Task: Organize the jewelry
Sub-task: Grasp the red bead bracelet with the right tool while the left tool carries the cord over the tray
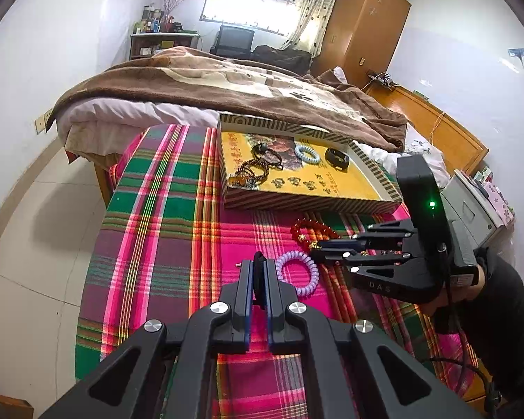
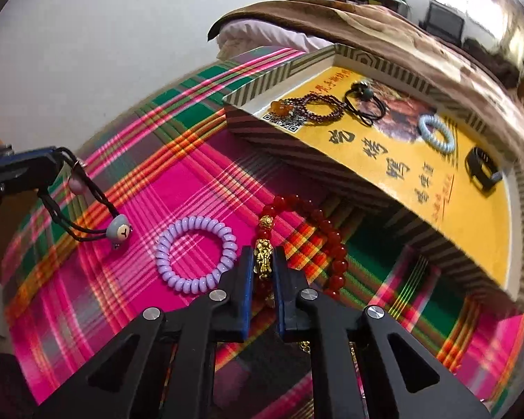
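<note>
My left gripper is shut on a black cord bracelet with a pale blue bead, which hangs from it above the plaid cloth. My right gripper is shut on the gold charm of a red bead bracelet lying on the cloth; it also shows in the left wrist view. A purple coil hair tie lies between the two grippers. The yellow box lid holds a dark bead bracelet, a black hair tie, a light blue coil tie and a black band.
The plaid cloth covers the bed's near end. A brown blanket lies behind the box lid. A wooden headboard and a grey device are at the right. Tiled floor is at the left.
</note>
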### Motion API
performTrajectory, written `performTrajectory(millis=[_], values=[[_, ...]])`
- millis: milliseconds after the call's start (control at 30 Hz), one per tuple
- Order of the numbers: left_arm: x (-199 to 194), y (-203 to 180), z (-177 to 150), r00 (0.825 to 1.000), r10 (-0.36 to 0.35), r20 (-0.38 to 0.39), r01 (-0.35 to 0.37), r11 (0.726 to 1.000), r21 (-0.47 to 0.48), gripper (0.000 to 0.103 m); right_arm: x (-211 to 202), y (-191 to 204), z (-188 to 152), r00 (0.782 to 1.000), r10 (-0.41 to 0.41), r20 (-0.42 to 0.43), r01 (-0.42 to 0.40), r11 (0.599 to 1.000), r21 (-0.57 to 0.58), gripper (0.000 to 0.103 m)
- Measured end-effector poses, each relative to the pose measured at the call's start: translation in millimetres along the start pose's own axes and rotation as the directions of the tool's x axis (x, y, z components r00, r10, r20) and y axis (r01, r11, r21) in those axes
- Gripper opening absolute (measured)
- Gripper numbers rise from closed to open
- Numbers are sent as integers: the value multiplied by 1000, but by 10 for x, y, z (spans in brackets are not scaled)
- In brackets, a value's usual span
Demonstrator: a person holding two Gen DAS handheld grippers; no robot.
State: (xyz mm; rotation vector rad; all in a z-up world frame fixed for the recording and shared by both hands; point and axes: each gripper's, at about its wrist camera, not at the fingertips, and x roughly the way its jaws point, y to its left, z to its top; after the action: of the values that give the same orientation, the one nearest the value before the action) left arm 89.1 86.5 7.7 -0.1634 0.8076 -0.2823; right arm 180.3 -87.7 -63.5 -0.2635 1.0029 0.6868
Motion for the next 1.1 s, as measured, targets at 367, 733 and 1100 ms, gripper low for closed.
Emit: performTrajectory(millis=[367, 733, 1100], values=[[-63, -128, 192, 999, -10, 35, 10, 1000, 15, 5, -506, -120, 18, 986, 47, 158, -62, 994, 94, 10], [-118, -377, 614, 994, -32, 102, 24, 997, 80, 5, -1097, -283, 110, 956, 16, 294, -57, 990, 133, 10], [282, -615, 1081, 991, -90, 98, 81, 992, 98, 5, -1379, -801, 168, 941, -91, 326, 13, 973, 232, 10]])
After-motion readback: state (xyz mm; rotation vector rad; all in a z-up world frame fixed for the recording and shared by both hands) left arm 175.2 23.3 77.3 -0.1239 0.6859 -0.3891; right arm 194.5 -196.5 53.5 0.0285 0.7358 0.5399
